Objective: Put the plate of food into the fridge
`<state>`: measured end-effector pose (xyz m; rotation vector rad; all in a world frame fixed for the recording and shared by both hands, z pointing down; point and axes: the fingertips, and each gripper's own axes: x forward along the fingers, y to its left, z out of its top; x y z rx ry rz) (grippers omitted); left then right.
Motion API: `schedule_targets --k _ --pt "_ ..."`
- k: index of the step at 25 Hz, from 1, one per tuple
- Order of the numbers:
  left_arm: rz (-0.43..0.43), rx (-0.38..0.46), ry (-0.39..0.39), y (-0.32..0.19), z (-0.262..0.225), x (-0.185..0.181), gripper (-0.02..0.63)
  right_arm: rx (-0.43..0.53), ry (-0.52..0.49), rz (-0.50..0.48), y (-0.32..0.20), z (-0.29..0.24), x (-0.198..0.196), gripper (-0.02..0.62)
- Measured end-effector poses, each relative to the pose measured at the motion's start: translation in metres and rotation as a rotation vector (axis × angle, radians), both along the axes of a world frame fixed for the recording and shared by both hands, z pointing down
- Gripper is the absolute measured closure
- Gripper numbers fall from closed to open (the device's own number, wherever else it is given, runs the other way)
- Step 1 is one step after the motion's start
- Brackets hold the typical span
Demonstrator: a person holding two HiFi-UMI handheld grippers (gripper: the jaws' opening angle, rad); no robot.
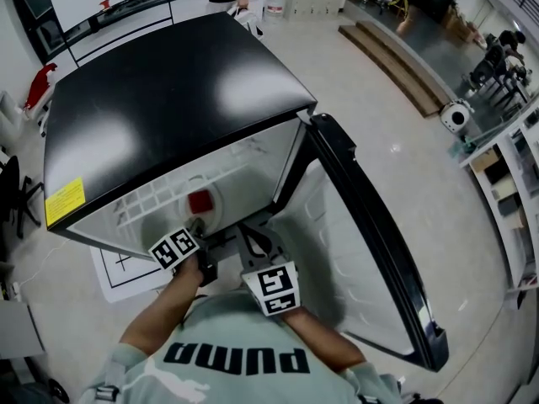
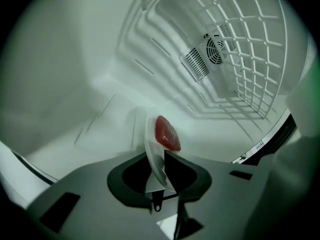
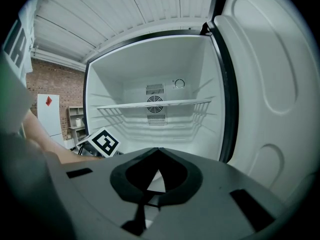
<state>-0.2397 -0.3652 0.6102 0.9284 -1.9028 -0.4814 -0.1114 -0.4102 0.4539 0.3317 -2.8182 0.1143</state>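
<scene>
Fridge open, door swung to right. Left gripper reaches into left side of compartment, jaws narrow, clamped on rim of white plate. Red food sits on plate, far from jaws. Plate inside fridge, below wire shelf; cannot tell whether it touches fridge floor. Right gripper just outside opening, near person, jaws closed together, nothing between them. Fan vent on back wall.
</scene>
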Motion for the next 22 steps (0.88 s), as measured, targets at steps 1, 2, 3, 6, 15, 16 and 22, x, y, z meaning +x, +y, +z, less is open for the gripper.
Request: schedule_targets --k 1,2,3,6,15,16,22 --pt "0.009 -0.021 -0.027 0.001 0.0 -0.001 0.541 0.0 -0.001 -0.002 0.0 0.0 0.0 0.591" --pt "0.019 -0.042 -0.052 0.002 0.0 -0.001 0.536 0.0 -0.003 -0.003 0.001 -0.001 0.0 0.591" --pt "0.03 -0.06 -0.076 0.003 0.001 -0.002 0.528 -0.001 -0.004 -0.005 0.001 -0.001 0.0 0.591" --pt "0.06 -0.101 -0.147 0.003 0.002 -0.002 0.508 -0.003 -0.008 -0.01 0.003 -0.001 -0.002 0.591" --pt "0.135 -0.226 -0.311 0.007 0.003 -0.005 0.459 -0.009 -0.007 -0.018 0.008 0.0 -0.004 0.591" --pt "0.139 -0.238 -0.321 0.008 0.004 -0.005 0.45 -0.01 -0.007 -0.018 0.009 0.001 -0.004 0.591" --pt "0.163 -0.287 -0.362 0.012 0.005 -0.007 0.416 -0.011 -0.001 -0.013 0.013 0.002 -0.004 0.591"
